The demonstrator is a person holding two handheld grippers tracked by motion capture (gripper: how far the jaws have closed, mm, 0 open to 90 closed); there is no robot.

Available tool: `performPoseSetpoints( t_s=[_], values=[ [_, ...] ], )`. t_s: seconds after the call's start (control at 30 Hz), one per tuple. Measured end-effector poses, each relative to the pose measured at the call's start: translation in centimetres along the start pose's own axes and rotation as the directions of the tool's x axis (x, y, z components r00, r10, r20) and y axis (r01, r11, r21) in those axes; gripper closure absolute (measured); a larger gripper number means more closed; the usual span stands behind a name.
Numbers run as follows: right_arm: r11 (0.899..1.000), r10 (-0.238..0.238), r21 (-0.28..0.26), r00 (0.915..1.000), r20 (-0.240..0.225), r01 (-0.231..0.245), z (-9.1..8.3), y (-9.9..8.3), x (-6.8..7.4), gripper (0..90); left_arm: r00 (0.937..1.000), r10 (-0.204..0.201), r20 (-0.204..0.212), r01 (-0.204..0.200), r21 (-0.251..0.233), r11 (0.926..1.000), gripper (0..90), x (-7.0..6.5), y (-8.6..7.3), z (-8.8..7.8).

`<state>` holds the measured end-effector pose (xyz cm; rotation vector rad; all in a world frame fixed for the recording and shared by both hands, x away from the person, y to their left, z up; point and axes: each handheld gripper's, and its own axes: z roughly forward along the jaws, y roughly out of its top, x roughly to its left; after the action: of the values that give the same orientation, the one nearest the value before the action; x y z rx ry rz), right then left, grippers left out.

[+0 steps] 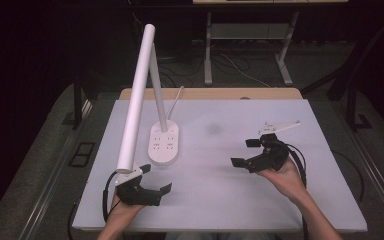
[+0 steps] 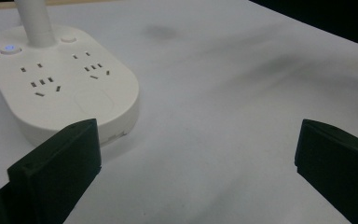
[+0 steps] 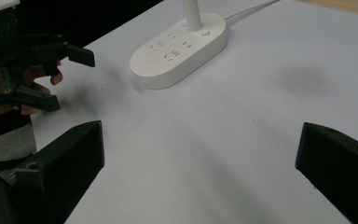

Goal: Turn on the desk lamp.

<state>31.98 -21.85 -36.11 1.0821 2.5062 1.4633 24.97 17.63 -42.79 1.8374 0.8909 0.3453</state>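
Left gripper [image 1: 156, 179] open beside lamp base [image 1: 164, 143], right gripper [image 1: 245, 151] open

Dim room, one pale table lit from above.

The white-topped table [image 1: 280, 200] shows a strip of wood along its far edge. Grey carpeted floor [image 1: 40, 165] surrounds it, with loose cables [image 1: 240, 70] trailing behind. Beyond stands a second desk on light metal legs [image 1: 208, 50], and the back of the room falls into darkness.

Bare table [image 1: 215, 165] lay open between the two grippers. Only the lamp base [image 1: 164, 142] and its slanting white tube [image 1: 136, 95] blocked the left side.
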Motion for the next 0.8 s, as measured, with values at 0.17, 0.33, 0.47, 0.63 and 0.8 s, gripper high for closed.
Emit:
performPoseSetpoints(
  t_s=[0.17, 0.33, 0.47, 0.63, 0.8],
  values=[
    [1.0, 0.002, 0.005, 1.0, -0.002, -0.002, 0.8, 1.0, -0.4, 0.5, 1.0, -0.001, -0.001, 0.001, -0.001, 1.0, 0.0, 0.0, 0.0, 0.0],
    [1.0, 0.018, 0.001, 0.9998, -0.004, -0.018, 1.3, 1.6, -0.8, 0.5, 1.0, 0.0, 0.0, 0.0, -0.001, 1.0, 0.0, 0.0, 0.0, 0.0],
    [1.0, 0.014, 0.005, 0.9999, -0.006, -0.014, 1.7, 2.0, -1.0, 0.5, 1.0, 0.0, -0.001, 0.0, -0.002, 1.0, 0.0, 0.1, 0.0, -0.1],
    [1.0, 0.011, 0.008, 0.9999, -0.007, -0.011, 2.2, 2.7, -1.1, 0.5, 1.0, 0.0, 0.0, 0.0, -0.001, 1.0, 0.0, 0.0, 0.0, -0.1],
    [1.0, 0.016, 0.003, 0.9999, -0.006, -0.016, 2.9, 3.3, -1.3, 0.5, 1.0, 0.001, 0.0, -0.001, -0.001, 1.0, 0.0, 0.1, 0.0, -0.1]
  ],
)
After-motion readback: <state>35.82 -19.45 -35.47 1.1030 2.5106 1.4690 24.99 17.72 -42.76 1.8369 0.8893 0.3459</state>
